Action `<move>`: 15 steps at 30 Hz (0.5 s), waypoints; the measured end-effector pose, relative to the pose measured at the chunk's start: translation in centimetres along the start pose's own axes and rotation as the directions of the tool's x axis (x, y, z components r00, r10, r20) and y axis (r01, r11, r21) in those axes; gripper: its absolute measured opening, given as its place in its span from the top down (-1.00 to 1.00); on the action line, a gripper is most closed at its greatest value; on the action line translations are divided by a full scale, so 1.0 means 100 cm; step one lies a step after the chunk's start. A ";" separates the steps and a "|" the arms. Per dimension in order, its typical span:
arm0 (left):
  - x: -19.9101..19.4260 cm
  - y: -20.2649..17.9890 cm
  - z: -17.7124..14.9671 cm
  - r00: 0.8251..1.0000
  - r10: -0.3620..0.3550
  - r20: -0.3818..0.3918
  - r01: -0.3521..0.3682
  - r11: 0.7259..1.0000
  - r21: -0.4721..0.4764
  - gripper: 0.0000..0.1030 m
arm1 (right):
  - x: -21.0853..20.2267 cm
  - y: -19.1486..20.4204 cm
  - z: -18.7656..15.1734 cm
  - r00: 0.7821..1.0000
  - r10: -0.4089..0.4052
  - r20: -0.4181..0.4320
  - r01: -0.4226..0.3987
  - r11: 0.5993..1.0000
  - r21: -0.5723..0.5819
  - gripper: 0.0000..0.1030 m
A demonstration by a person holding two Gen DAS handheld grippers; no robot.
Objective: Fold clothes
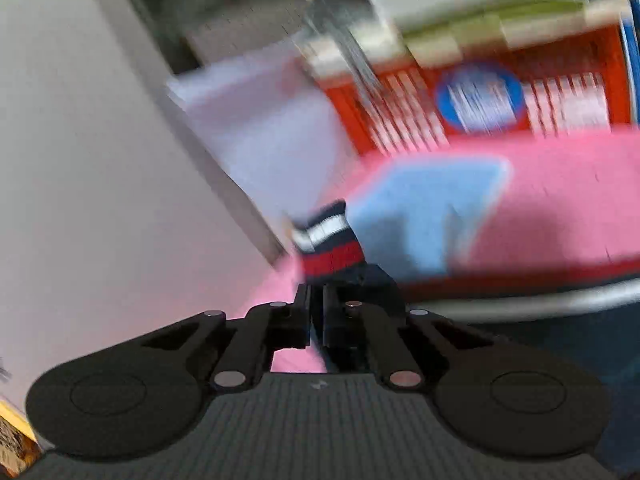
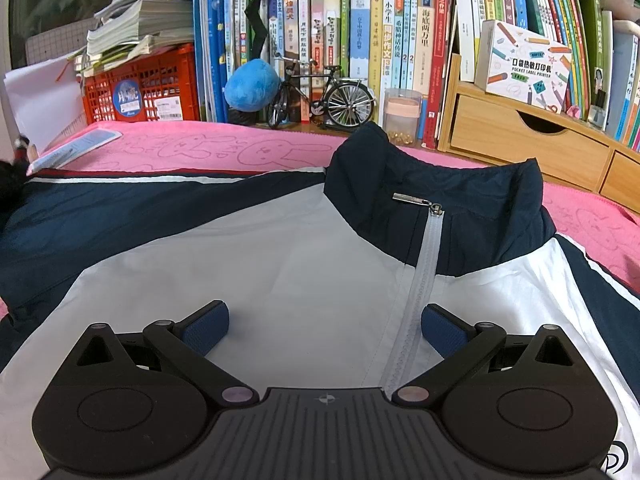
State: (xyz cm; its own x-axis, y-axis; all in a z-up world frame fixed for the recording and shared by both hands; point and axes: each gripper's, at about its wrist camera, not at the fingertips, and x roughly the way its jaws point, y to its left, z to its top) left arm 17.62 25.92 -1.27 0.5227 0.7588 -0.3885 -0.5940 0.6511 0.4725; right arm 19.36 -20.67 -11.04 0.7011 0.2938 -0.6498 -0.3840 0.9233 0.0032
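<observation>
A navy-and-white zip jacket (image 2: 304, 264) lies front-up and zipped on a pink towel (image 2: 208, 148) before a bookshelf (image 2: 360, 20), its body apparently not yet folded. The left gripper (image 1: 318, 304), fingers pressed together, pinches the striped sleeve cuff (image 1: 330, 240), suggesting a first sleeve fold. The right gripper (image 2: 325, 330) hovers over the chest, fingers spread wide.

Model bicycle (image 2: 320, 94) stands at the bookshelf foot. Left of it: blue plush ball (image 2: 251, 85), then red crate (image 2: 140, 84) under stacked papers (image 2: 140, 30). Right: clear jar (image 2: 401, 116), wooden drawers (image 2: 516, 136), label printer box (image 2: 524, 65).
</observation>
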 end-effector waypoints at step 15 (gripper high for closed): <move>-0.020 0.023 -0.037 0.994 0.087 -0.060 -0.086 0.996 0.018 0.29 | -0.001 0.003 -0.001 1.000 -0.007 0.004 0.007 1.000 -0.005 -1.00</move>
State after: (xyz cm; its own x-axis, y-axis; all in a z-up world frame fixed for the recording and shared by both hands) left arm 12.89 25.98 -2.35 0.4311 0.8124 -0.3926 -0.6257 0.5827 0.5186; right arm 19.16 -20.47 -11.04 0.7057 0.2885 -0.6471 -0.3825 0.9239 -0.0052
